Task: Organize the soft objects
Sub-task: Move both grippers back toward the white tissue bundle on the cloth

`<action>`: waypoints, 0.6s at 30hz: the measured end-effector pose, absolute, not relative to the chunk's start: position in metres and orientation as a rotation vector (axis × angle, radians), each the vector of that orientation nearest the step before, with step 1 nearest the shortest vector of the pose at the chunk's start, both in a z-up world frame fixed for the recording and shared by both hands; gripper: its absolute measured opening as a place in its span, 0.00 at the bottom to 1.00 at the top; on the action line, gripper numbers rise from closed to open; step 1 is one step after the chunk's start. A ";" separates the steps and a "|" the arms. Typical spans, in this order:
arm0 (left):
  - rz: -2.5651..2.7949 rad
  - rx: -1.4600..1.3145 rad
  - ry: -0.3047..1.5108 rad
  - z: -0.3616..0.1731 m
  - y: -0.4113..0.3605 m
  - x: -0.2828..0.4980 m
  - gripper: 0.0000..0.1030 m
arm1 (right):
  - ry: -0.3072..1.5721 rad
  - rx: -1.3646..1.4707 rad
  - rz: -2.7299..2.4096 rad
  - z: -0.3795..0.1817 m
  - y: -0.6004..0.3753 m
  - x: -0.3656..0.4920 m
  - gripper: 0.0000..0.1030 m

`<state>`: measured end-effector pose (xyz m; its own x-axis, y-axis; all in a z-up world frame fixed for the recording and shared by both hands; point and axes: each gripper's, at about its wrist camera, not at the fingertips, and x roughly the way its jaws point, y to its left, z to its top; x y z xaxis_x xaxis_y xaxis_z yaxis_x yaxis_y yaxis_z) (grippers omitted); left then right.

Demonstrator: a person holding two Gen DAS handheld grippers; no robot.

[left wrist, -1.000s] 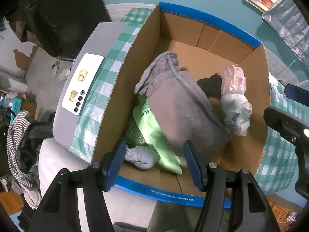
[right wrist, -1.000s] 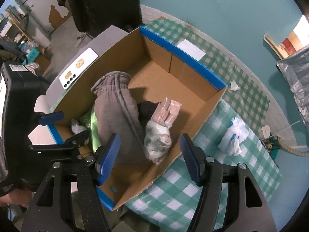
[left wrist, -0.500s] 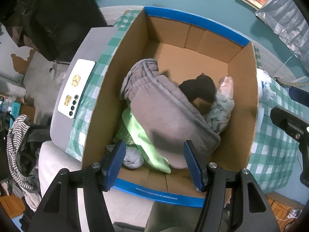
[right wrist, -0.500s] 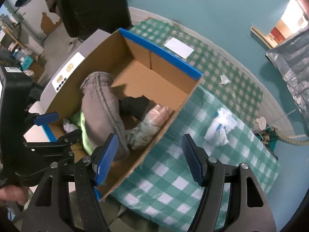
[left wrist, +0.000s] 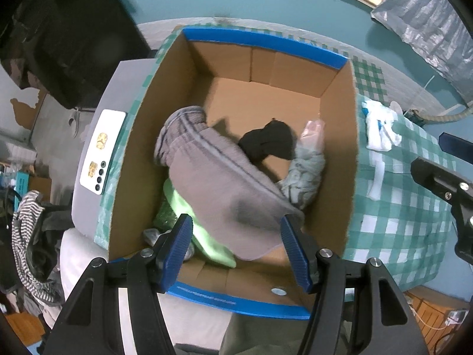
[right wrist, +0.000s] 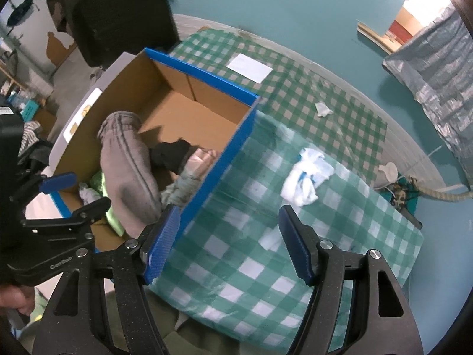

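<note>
**Both tongs empty above the cardboard box and checked desk**

The cardboard box, edged in blue tape, stands open on a desk covered with a green-and-white checked cloth. Inside the box, a grey sweatpants bundle lies across the middle, over a light green garment at the near left corner. A black sock sits just beyond the sweatpants, and a pale grey patterned cloth with a pink piece leans against the right wall of the box. A small grey wad is tucked into the near left corner.

The left tongs hang over the near end of the box, blue pads apart, nothing between them. The right tongs hover to the right of the box, over the checked cloth, their jaws spread and opening, nothing gripped.

To the right of the box, a crumpled white cloth with blue marks lies on the desk. A white phone rests left of the box.
</note>
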<state>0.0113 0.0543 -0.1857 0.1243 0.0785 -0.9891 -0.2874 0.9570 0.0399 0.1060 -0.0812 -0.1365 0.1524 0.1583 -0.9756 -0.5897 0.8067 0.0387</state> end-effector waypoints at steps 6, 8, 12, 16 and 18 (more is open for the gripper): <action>0.244 -0.164 1.415 -0.181 0.040 0.020 0.61 | 1.324 -0.379 0.528 -0.138 -0.099 0.110 0.69; 0.236 -0.159 1.414 -0.180 0.035 0.024 0.61 | 1.326 -0.373 0.519 -0.138 -0.105 0.111 0.69; 0.218 -0.148 1.410 -0.178 0.023 0.031 0.61 | 1.332 -0.364 0.502 -0.140 -0.118 0.114 0.69; 0.196 -0.131 1.400 -0.175 0.010 0.040 0.61 | 1.353 -0.342 0.471 -0.147 -0.134 0.120 0.69; 0.185 -0.120 1.394 -0.173 0.003 0.044 0.61 | 1.367 -0.329 0.457 -0.152 -0.142 0.123 0.69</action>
